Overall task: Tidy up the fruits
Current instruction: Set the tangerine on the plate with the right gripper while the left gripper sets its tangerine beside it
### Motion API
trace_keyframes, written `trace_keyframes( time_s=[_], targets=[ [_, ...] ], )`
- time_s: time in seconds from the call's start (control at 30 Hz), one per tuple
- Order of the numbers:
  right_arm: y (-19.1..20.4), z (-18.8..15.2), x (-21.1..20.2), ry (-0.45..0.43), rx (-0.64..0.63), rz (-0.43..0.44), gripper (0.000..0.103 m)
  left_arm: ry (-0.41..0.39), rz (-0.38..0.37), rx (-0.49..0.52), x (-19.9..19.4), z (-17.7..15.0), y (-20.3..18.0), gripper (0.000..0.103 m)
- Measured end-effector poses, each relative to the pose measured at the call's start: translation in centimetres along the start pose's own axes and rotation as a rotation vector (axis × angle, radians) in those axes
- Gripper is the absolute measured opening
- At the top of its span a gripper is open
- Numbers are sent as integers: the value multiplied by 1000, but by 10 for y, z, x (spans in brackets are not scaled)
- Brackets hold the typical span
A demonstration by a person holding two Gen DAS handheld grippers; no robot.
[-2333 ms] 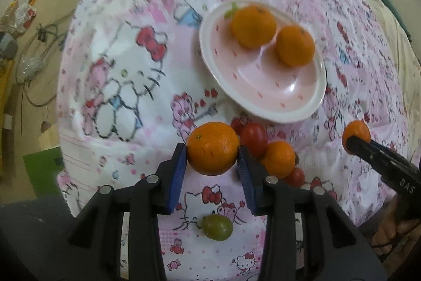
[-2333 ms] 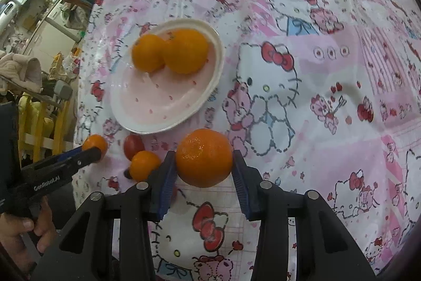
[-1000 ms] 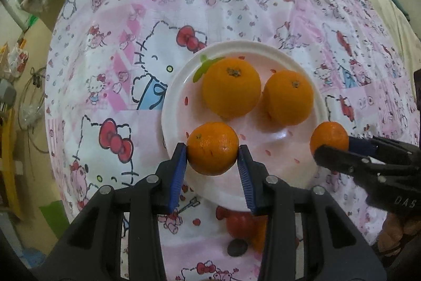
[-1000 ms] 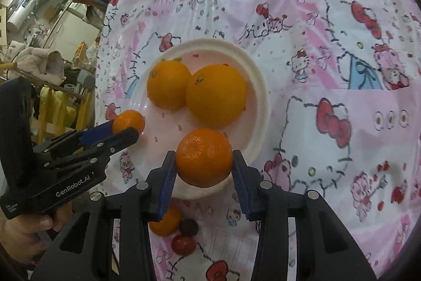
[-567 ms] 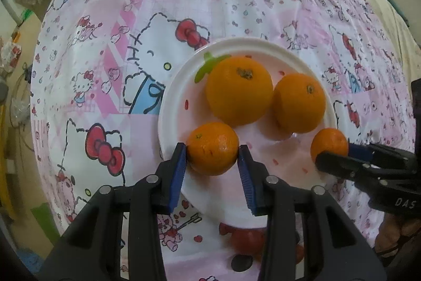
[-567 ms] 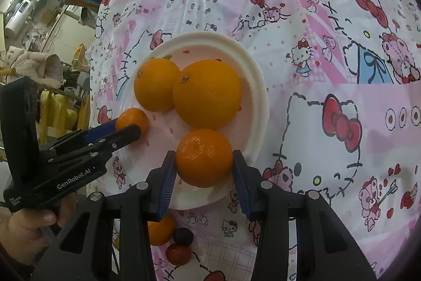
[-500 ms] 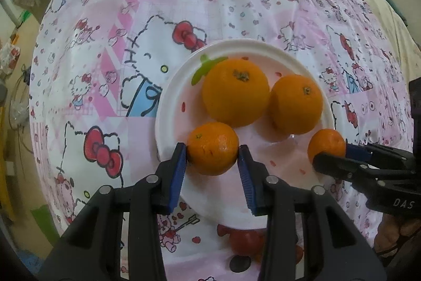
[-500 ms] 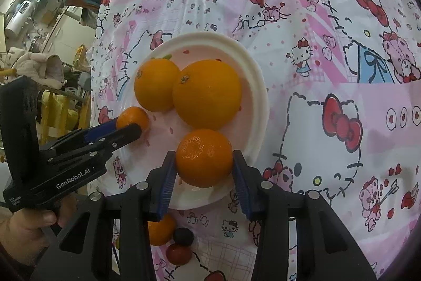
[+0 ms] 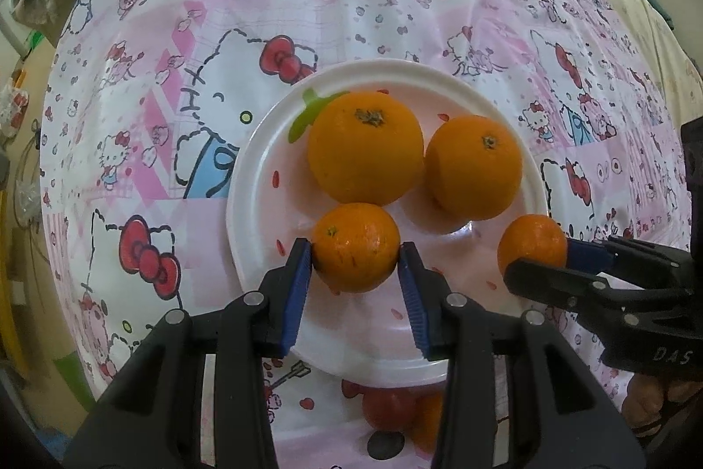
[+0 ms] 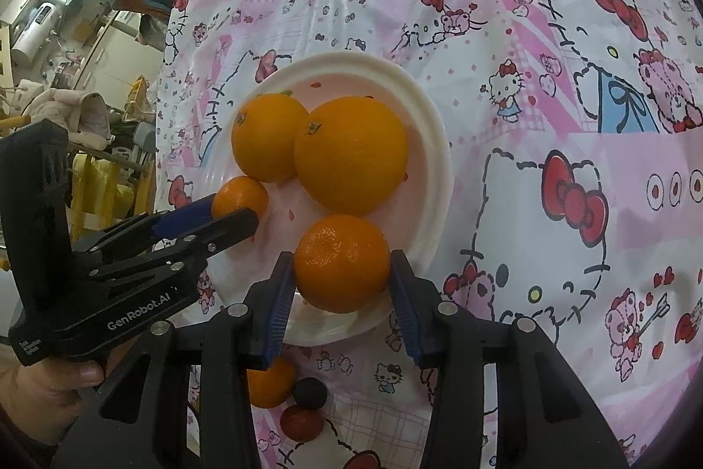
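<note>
Left gripper [image 9: 356, 260]: its blue pads are closed on a small orange [image 9: 356, 247], held over the near part of the plate, just in front of the largest orange.
Right gripper [image 10: 342, 271]: its pads clamp a second small orange [image 10: 342, 263] over the near edge of the plate; in the left wrist view this gripper comes in from the right side.
Loose fruits: near the plate's near edge, on the cloth, lie a red tomato [image 10: 302, 421], a dark round fruit [image 10: 310, 393] and one more orange fruit [image 10: 269, 383], partly hidden behind the gripper fingers.
Plate [image 9: 259, 179]: white rim, pale pink inside with small red marks and a green leaf print at the far left; it stands on the tablecloth.
Fruits on plate: a large orange [image 9: 364, 148] and a medium orange [image 9: 473, 166] rest side by side in the far half, touching each other.
Tablecloth [image 9: 219, 42]: pink and white, with cartoon cat pictures, it covers the whole table.
Hand [image 10: 39, 390]: the person's fingers hold the left gripper's handle.
Behind the table: a cluttered room, details are unclear.
</note>
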State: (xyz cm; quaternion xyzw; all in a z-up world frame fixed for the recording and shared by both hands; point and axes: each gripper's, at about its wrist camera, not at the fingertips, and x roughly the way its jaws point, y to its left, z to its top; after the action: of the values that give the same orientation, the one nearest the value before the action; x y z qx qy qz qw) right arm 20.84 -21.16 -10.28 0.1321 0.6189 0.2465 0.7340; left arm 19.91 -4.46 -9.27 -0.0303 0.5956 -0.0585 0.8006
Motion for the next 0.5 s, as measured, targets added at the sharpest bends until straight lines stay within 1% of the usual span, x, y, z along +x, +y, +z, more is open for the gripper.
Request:
trace_keyframes(
  time_s=[0.33, 0.37, 0.4, 0.43, 0.47, 0.5],
  targets=[
    [-7, 5, -8, -3, 39, 33, 46, -6, 13, 16, 1, 0, -3, 38],
    [-7, 5, -10, -7, 38, 39, 54, -12, 8, 14, 0, 0, -3, 46],
    [-7, 6, -13, -13, 39, 47, 70, -17, 7, 13, -1, 1, -3, 60],
    [-7, 6, -17, -28, 44, 62, 75, -26, 5, 10, -3, 1, -2, 65],
    [-6, 7, -20, -40, 47, 68, 76, -35, -6, 6, -5, 1, -1, 70],
    [-5, 7, -24, -53, 46, 73, 76, -39, -17, 3, -7, 2, 0, 71]
  ],
)
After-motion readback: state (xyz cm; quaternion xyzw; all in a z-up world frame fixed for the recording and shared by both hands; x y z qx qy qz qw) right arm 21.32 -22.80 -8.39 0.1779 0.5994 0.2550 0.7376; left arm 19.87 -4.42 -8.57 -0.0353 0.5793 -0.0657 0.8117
